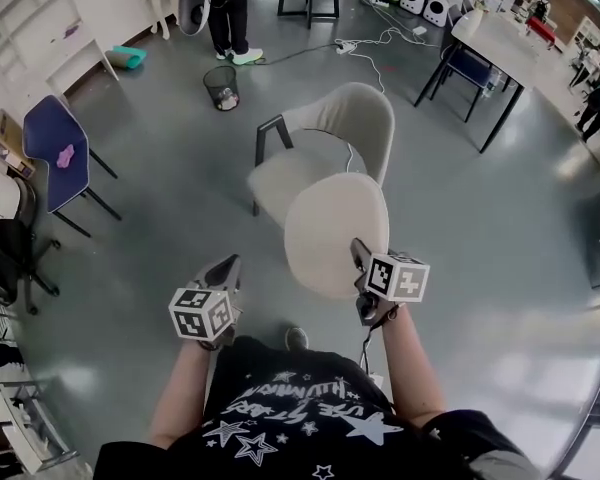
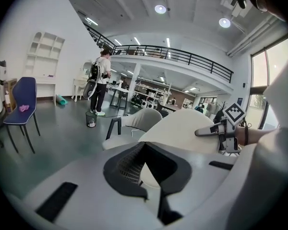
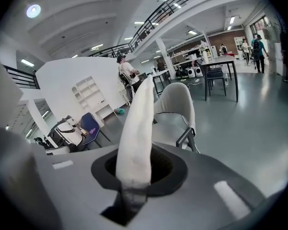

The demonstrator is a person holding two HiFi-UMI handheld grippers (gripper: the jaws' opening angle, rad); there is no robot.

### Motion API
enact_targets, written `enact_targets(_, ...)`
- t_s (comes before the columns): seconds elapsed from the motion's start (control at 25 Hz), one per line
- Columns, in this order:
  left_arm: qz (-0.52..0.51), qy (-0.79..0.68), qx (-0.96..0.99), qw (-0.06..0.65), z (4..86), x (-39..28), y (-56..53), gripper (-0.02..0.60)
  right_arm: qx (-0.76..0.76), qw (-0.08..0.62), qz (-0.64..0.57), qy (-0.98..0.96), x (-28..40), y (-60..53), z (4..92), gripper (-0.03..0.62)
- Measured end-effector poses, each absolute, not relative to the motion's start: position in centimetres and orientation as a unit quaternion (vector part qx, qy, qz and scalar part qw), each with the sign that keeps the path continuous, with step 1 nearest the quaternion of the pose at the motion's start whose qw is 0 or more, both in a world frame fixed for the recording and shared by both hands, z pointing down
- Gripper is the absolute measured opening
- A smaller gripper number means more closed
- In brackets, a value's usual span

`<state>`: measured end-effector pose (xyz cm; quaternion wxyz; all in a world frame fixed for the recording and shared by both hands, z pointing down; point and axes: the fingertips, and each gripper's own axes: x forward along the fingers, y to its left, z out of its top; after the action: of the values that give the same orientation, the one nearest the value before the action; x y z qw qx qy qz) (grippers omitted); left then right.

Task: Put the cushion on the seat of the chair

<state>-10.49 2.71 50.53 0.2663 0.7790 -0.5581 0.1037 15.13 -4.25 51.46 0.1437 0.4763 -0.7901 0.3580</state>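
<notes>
Hanging in the air just in front of the chair [image 1: 330, 128], the cushion [image 1: 335, 233] is tilted on edge, its far end over the front of the seat but not resting on it. The right gripper [image 1: 361, 255] is clenched on the cushion's near edge. The left gripper [image 1: 231, 268], also in front of the chair and clear of the cushion, has its jaws parted on nothing.

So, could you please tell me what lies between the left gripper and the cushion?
Nothing: in the head view only bare grey floor shows between the left gripper and the cushion, which the right gripper grips by its edge.
</notes>
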Motion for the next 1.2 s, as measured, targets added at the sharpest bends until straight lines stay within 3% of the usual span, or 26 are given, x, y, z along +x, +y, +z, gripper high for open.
enact_targets(0.8,0.131,-0.506,0.809,0.27,52.6,-11.2,-10.9,0.008,0.53,0.158,0.383,-0.739,16.8,-10.8,55.0,0.06)
enact_targets(1.2,0.167,-0.439,0.833,0.292,55.3,-14.6,-20.5,0.008,0.584,0.148,0.406,-0.686,13.8,-17.8,55.9,0.06)
